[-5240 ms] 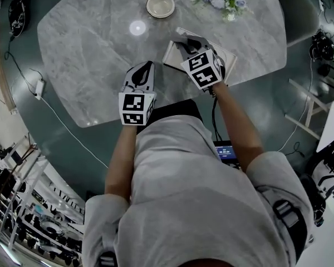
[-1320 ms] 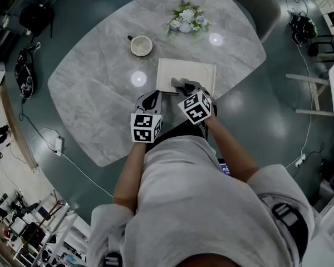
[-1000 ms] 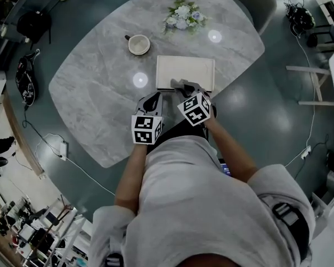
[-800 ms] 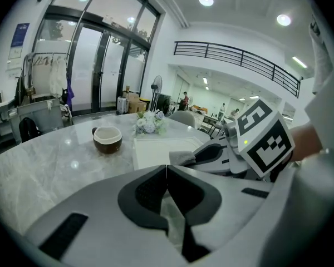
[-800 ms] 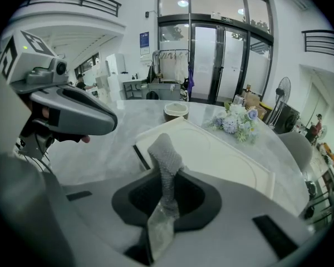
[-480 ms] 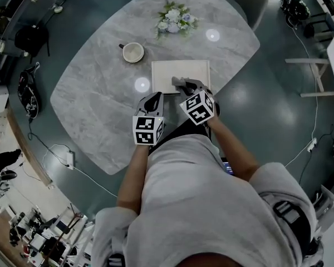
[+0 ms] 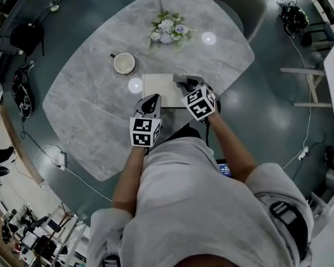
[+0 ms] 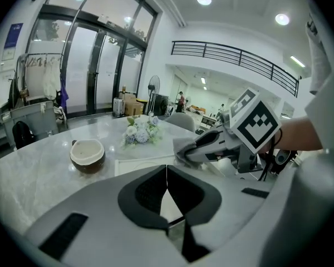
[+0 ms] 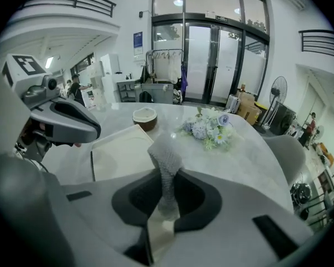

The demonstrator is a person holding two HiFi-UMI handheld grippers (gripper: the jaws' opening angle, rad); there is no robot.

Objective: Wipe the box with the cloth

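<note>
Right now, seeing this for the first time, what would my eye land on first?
Probably the two hand-held tools with marker cubes over the grey marble table. The right tool pinches a grey cloth above the near right part of a flat pale box, while the left tool is shut and empty at the box's near edge. Beyond the box stand a bunch of flowers and, to their left, a cup.

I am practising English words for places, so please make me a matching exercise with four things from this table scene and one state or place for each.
1. cloth
2. cup
3. left tool
4. flowers

A. shut, empty
B. on the table, left of the flowers
C. pinched in the right tool
D. farthest from the person

Pairs: 1-C, 2-B, 3-A, 4-D.
</note>
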